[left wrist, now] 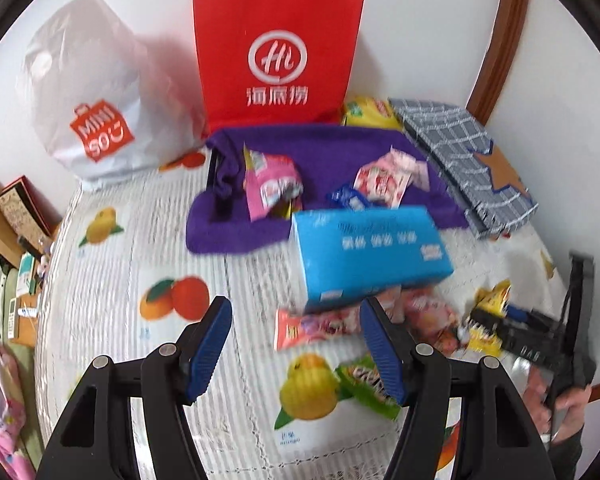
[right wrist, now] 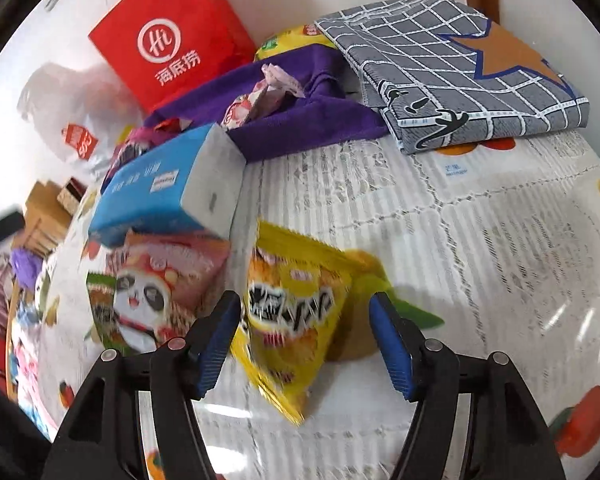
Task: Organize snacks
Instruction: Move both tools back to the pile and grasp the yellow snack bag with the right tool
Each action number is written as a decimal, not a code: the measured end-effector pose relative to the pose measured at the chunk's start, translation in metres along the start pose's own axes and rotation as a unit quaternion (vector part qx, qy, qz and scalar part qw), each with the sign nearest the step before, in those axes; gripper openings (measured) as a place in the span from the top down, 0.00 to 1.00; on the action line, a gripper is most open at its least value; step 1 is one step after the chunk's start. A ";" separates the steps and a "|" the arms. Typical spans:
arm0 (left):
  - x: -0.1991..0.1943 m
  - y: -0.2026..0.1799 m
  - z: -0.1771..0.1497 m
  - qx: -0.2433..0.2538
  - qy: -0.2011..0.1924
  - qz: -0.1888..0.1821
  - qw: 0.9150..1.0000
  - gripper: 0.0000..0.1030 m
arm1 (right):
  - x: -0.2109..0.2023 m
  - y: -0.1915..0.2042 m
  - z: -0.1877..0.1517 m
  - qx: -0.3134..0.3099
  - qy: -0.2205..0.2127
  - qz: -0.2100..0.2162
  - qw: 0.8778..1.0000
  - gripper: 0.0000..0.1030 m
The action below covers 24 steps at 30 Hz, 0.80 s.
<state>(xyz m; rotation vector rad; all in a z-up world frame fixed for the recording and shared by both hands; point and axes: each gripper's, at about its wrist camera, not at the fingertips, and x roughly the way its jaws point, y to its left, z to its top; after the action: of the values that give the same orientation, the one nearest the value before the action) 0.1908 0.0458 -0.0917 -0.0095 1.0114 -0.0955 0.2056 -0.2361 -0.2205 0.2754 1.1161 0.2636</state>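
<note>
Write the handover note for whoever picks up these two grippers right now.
Left gripper: open, holding nothing, over the red snack.
Right gripper: open, around the yellow snack, not closed yet.
Purple basket behind the blue tissue box holds a few snacks.
Left: yellow, red, green and panda snacks lie loose on the table.

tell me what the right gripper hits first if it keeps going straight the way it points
Most likely the yellow snack packet: it lies between the open fingers of the right gripper, right ahead. Depth is unclear, so it may already be within the jaws.
</note>
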 end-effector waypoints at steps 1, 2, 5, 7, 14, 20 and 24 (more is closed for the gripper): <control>0.005 -0.001 -0.005 0.000 0.007 0.001 1.000 0.38 | 0.001 0.002 0.002 -0.005 -0.003 -0.002 1.000 0.36; 0.010 -0.003 -0.009 -0.001 0.015 -0.001 1.000 0.38 | 0.003 0.004 0.003 -0.013 -0.003 -0.006 1.000 0.43; 0.021 -0.012 -0.023 0.003 0.028 -0.032 0.999 0.38 | 0.005 0.009 0.005 -0.044 -0.006 -0.021 0.999 0.48; 0.023 -0.024 -0.030 0.022 0.025 -0.055 0.998 0.38 | 0.005 0.007 0.004 -0.053 -0.011 -0.025 0.998 0.49; 0.044 -0.060 -0.045 0.073 0.051 -0.072 0.993 0.38 | 0.003 -0.003 0.004 -0.066 -0.027 -0.034 0.997 0.49; 0.073 -0.073 -0.051 0.081 0.061 -0.048 0.994 0.41 | 0.003 0.000 0.001 -0.078 -0.032 -0.047 0.995 0.49; 0.072 -0.065 -0.054 0.068 0.054 -0.052 0.995 0.56 | 0.000 0.000 0.001 -0.073 -0.025 -0.046 0.996 0.50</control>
<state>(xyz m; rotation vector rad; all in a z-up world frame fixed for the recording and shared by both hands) 0.1785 -0.0228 -0.1780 0.0676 1.1102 -0.2624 0.2067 -0.2363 -0.2195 0.1002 1.0522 0.2540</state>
